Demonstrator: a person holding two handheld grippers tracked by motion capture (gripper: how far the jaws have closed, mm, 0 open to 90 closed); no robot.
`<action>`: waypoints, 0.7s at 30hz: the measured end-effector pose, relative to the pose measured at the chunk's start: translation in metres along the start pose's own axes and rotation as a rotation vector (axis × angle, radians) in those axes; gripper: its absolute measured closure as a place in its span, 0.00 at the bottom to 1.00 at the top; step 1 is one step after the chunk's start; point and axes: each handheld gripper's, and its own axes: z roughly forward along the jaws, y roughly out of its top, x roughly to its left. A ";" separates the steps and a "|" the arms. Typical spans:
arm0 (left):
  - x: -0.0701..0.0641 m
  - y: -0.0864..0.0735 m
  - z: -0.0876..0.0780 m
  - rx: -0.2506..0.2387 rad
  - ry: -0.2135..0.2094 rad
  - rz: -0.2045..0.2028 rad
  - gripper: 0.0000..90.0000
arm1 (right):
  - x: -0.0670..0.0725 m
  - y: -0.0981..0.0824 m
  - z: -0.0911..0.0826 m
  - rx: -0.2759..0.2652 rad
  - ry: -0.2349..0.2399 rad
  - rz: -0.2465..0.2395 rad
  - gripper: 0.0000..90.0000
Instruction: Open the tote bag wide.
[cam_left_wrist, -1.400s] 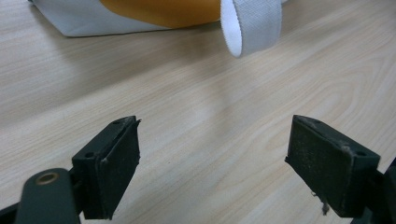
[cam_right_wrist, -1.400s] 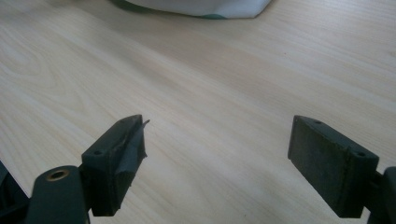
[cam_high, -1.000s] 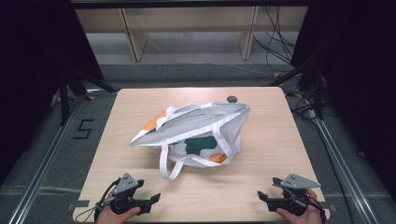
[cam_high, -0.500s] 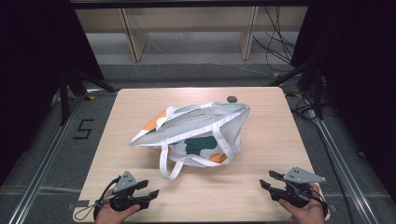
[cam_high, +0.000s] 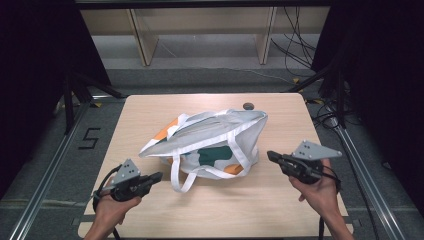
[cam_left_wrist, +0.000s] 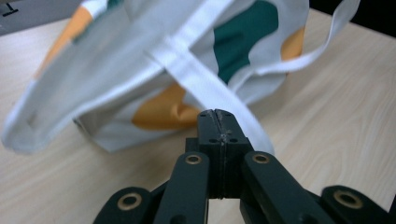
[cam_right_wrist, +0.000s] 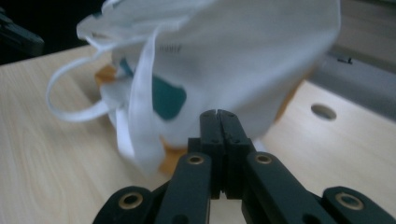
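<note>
Both grippers have come forward from the near edge, and I see that their jaws have just been closing. Now the left gripper (cam_high: 159, 176) and the right gripper (cam_high: 270, 155) are fully closed and hold nothing. The tote bag (cam_high: 215, 140) lies on the middle of the table (cam_high: 150, 110), between them.

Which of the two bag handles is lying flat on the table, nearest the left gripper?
The front handle loop, spilling off the tote bag onto the wood near the left gripper. The other handle runs along the bag's top.
</note>
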 end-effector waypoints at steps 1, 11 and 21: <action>0.000 0.000 0.000 0.000 0.000 0.000 1.00 | 0.000 0.000 0.000 0.000 0.000 0.000 1.00; 0.016 0.048 0.021 -0.005 0.003 0.012 0.99 | -0.006 0.074 0.015 -0.049 0.004 -0.052 1.00; 0.034 0.084 0.051 0.029 0.033 0.027 0.99 | -0.015 0.107 0.059 0.074 -0.032 -0.117 1.00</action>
